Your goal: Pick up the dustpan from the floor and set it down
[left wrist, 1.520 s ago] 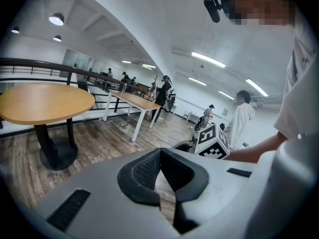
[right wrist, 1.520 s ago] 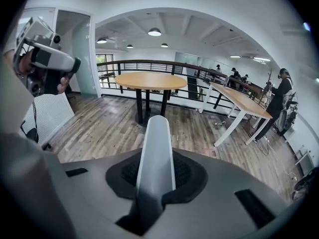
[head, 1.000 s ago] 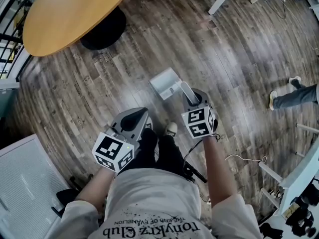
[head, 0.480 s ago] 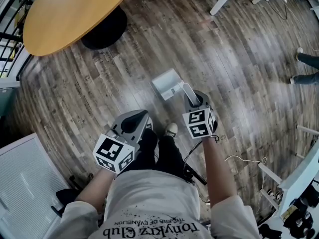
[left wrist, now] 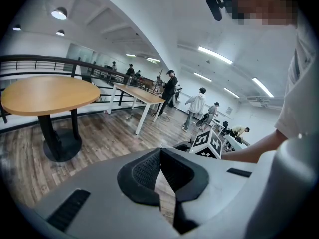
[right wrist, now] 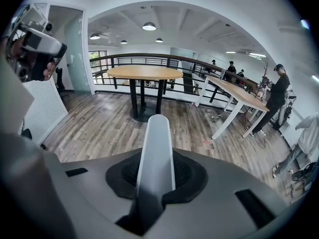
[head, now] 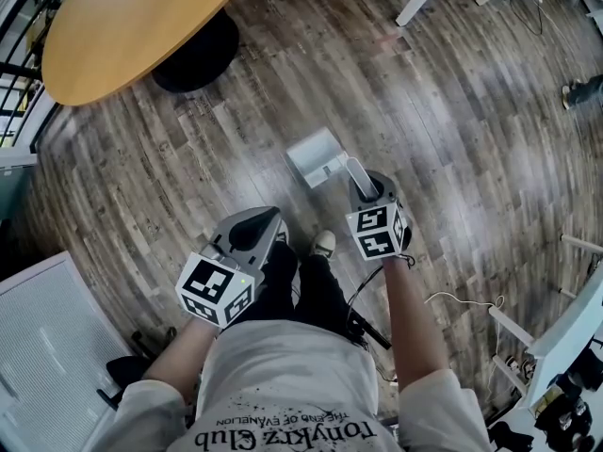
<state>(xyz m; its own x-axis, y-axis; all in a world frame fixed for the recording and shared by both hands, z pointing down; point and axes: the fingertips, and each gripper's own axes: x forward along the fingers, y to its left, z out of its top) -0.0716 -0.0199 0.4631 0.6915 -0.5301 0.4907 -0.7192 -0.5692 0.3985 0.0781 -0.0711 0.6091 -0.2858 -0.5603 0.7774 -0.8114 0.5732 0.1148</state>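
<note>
The right tongs point(right wrist: 155, 172) are closed part-way on the pale handle point(right wrist: 155, 143) of the dustpan point(head: 316, 156), pads pressing it from both sides. The handle runs out ahead along the jaws, and from the head view the pan hangs forward and down beyond the tongs, over the wooden floor point(head: 443, 139). It looks lifted clear, though I cannot be sure of the gap. The left tongs point(left wrist: 160, 176) are closed on nothing and sit low beside the person's leg.

So the pick-up appears done and the carrying or set-down step is in hand. The next move calls for lowering the pan until it lies flat on the floor, then letting go of the handle.

The person's shoe point(head: 323, 244) is just behind the pan. A round surface point(head: 132, 22) on a dark base point(head: 193, 59) stands well apart, and a white cable point(head: 462, 299) trails at the right. The floor directly ahead shows nothing in the way.
</note>
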